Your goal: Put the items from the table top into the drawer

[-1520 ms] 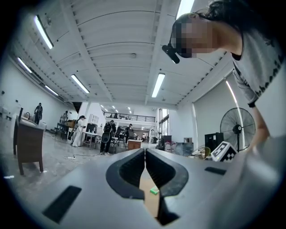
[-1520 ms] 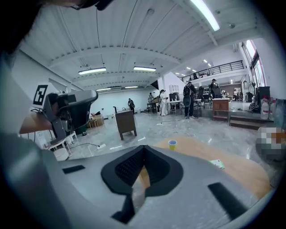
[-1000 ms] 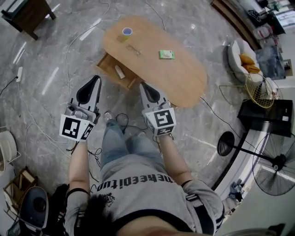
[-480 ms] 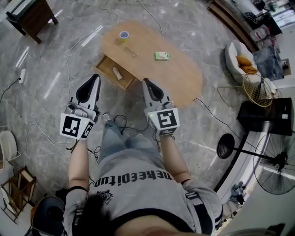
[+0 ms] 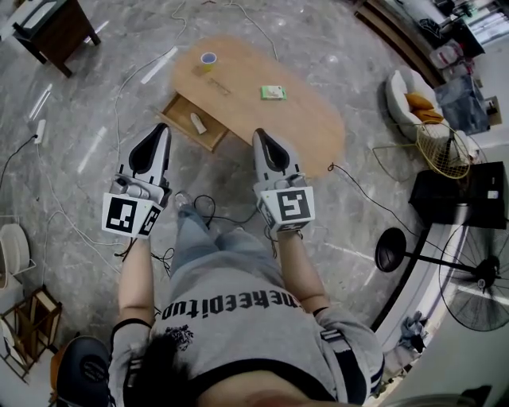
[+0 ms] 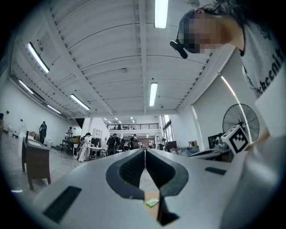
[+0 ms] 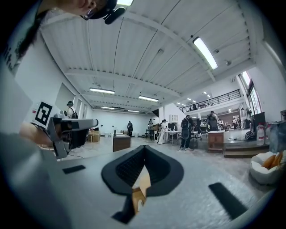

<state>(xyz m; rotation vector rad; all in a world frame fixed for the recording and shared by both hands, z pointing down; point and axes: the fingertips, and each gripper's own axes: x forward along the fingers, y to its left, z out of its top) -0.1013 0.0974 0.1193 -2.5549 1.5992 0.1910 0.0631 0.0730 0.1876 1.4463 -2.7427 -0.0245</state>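
In the head view an oval wooden table (image 5: 302, 119) stands ahead of me on the marble floor. On it lie a roll of tape (image 5: 208, 60) and a green box (image 5: 272, 92). The table's drawer (image 5: 181, 113) is pulled open on the near left side, with a pale item (image 5: 196, 122) inside. My left gripper (image 5: 159, 131) and right gripper (image 5: 266, 137) hover short of the table, both shut and empty. The left gripper (image 6: 144, 152) view shows the green box (image 6: 152, 202) below its jaws. The right gripper (image 7: 144, 150) view shows the drawer (image 7: 136, 194) below.
Cables (image 5: 208, 211) trail over the floor near my feet and around the table. A dark wooden cabinet (image 5: 48, 24) stands far left. To the right are a white chair (image 5: 413, 99), a wire basket (image 5: 445, 155), a black stand (image 5: 457, 199) and a floor fan (image 5: 477, 278).
Both grippers have lifted and edged forward, still shut. The table has slid a little up and left in the head view.
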